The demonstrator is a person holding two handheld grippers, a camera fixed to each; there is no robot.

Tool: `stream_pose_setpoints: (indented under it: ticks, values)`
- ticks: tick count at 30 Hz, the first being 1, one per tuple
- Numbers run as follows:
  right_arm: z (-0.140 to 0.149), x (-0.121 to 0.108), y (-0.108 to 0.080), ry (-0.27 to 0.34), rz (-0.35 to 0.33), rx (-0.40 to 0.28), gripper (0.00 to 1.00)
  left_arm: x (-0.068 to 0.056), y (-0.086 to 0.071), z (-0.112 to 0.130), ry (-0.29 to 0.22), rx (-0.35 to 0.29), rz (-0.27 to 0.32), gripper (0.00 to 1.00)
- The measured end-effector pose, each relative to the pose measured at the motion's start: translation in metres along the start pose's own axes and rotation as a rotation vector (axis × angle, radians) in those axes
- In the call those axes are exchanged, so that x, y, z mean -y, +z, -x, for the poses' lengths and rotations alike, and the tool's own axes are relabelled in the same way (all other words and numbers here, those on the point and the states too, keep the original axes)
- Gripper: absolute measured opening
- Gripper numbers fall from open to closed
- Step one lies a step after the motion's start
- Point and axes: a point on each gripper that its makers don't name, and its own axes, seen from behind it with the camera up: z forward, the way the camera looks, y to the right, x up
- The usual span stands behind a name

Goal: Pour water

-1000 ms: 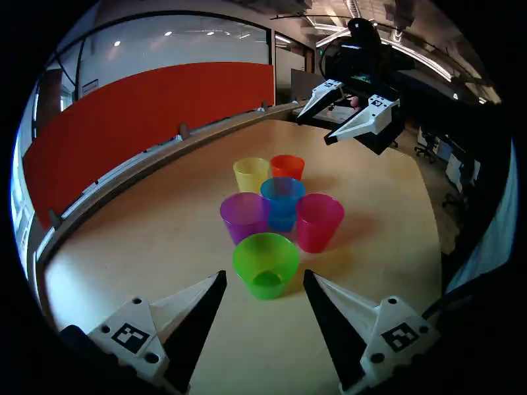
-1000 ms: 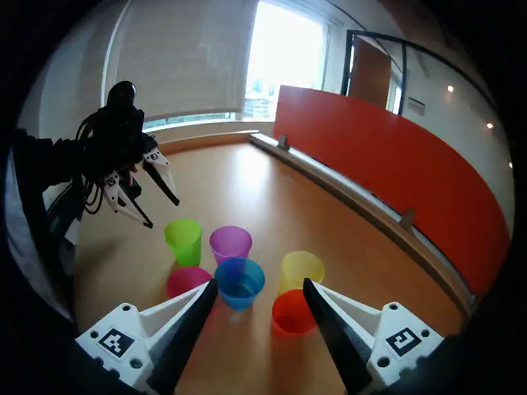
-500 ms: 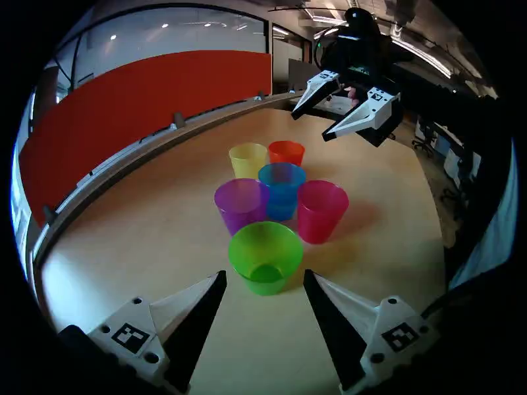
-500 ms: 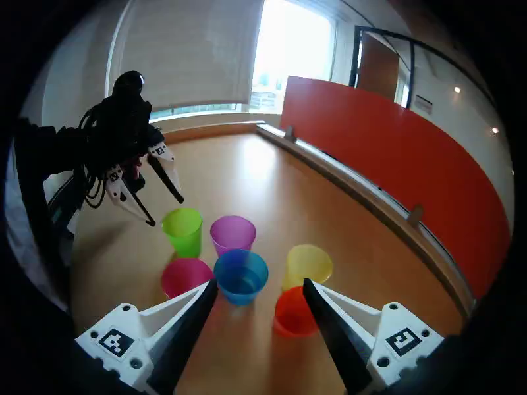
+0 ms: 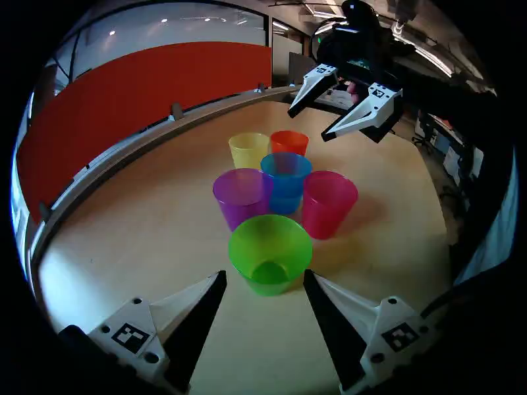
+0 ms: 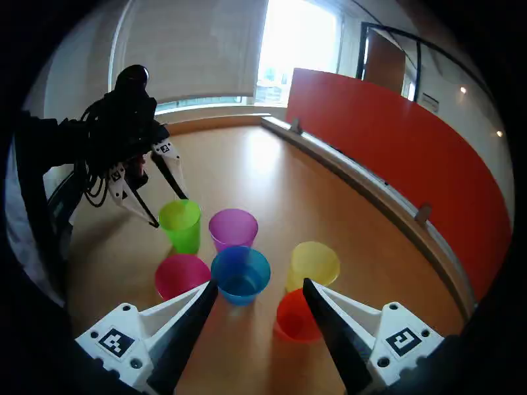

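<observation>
Six cups point(image 5: 285, 181) cluster on the desk point(image 5: 132, 217). Left claw point(image 5: 263, 275) spread wide, empty, before the green cup point(image 5: 270, 253); right claw point(image 6: 259, 283) wide, empty, near the orange cup point(image 6: 293, 319).

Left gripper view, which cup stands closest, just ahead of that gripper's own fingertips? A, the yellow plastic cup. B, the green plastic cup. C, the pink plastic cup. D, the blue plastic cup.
B: the translucent green plastic cup stands nearest, right in front of the open left gripper, centred between its spread fingertips.
</observation>
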Motion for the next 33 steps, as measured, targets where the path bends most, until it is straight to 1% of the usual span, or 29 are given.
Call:
stream_pose_setpoints:
  ticks: [8,17,33]
  values:
    - [0.003,0.001,0.009,-0.012,-0.009,0.016,1.0,-0.001,0.01,0.003,-0.004,0.004,0.008,0.86]
    - [0.005,0.001,0.018,-0.016,-0.014,0.026,1.0,-0.001,0.017,-0.002,-0.016,-0.012,0.012,0.86]
    - [0.009,0.003,0.026,-0.024,-0.031,0.042,1.0,-0.006,0.03,-0.004,-0.021,-0.017,0.025,0.86]
